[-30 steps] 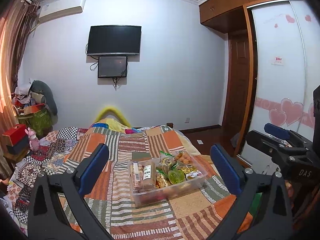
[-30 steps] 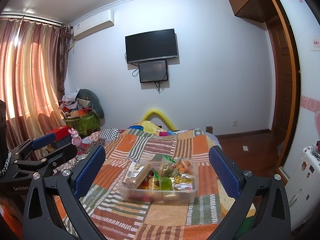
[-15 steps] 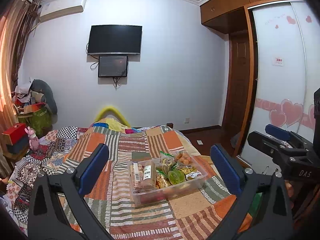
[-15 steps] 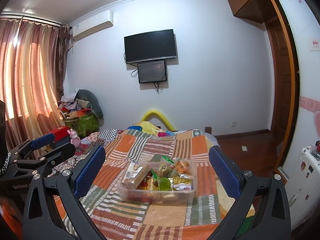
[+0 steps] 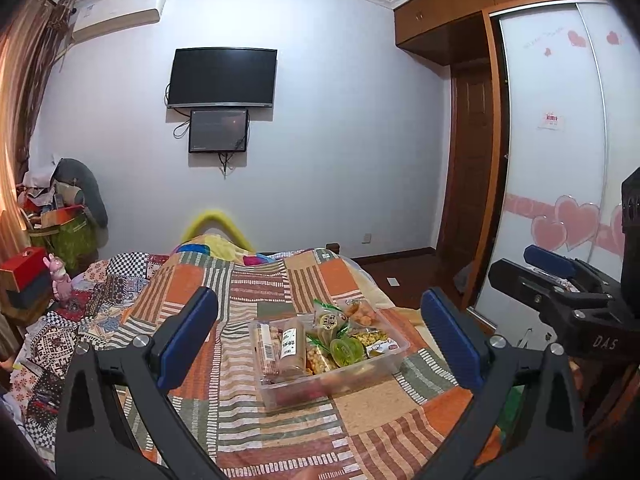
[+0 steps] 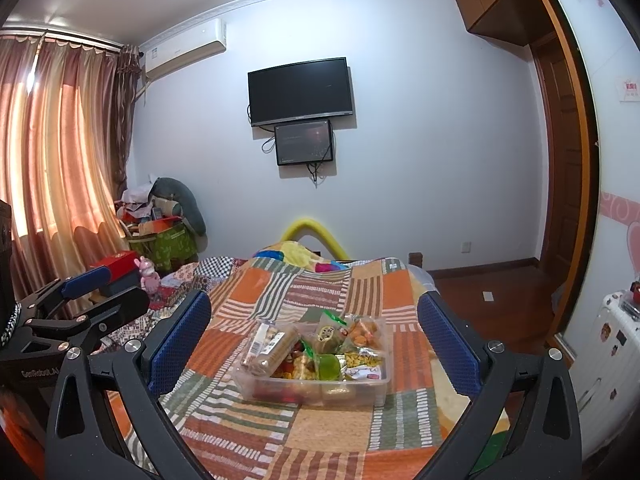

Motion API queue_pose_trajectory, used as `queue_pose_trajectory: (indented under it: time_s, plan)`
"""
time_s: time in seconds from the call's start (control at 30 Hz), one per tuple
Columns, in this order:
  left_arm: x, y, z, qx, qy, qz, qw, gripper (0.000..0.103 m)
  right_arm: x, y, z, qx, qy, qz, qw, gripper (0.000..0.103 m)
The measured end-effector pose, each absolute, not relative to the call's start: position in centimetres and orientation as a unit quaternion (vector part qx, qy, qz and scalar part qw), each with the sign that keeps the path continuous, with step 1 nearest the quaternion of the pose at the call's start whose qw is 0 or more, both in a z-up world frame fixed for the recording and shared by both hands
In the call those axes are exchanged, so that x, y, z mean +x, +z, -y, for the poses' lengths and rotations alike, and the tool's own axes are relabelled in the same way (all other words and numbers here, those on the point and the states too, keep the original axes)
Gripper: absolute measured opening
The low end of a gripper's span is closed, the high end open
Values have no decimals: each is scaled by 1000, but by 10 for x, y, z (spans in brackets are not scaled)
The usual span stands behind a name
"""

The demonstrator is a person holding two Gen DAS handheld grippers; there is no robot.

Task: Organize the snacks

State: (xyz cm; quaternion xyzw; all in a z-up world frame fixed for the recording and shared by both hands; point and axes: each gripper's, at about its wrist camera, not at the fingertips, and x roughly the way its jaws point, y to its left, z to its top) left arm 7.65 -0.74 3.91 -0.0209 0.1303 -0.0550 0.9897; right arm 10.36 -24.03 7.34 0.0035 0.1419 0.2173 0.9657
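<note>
A clear plastic box (image 5: 384,364) (image 6: 360,390) full of packaged snacks rests on a patchwork quilt on the bed. Inside lie a long biscuit pack (image 5: 292,346) (image 6: 276,346), a green jelly cup (image 5: 347,350) (image 6: 328,366) and orange puffs (image 5: 360,312) (image 6: 366,330). My left gripper (image 5: 320,312) is open, held back from the box with nothing between its fingers. My right gripper (image 6: 314,316) is open too, also short of the box. Each gripper shows at the edge of the other's view: the right one (image 5: 560,276) and the left one (image 6: 92,296).
The quilt (image 5: 248,280) covers the bed (image 6: 304,424). A pink toy rabbit (image 5: 59,276) and a red box (image 5: 24,268) stand at the left. A cluttered pile sits by the curtain (image 6: 60,152). A wardrobe (image 5: 560,140) stands right, a white suitcase (image 6: 608,360) beside it.
Both views have shifted only slightly; the box sits a little nearer in the right wrist view. Both grippers stay open and nothing has been picked up.
</note>
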Motion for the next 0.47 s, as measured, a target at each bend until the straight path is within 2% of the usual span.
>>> queue_pose_trajectory:
  time_s: [0.47]
  plan:
    - [73,39,7,-23,-56,-130,990,103,106,71,240,2,218,-147,965,103]
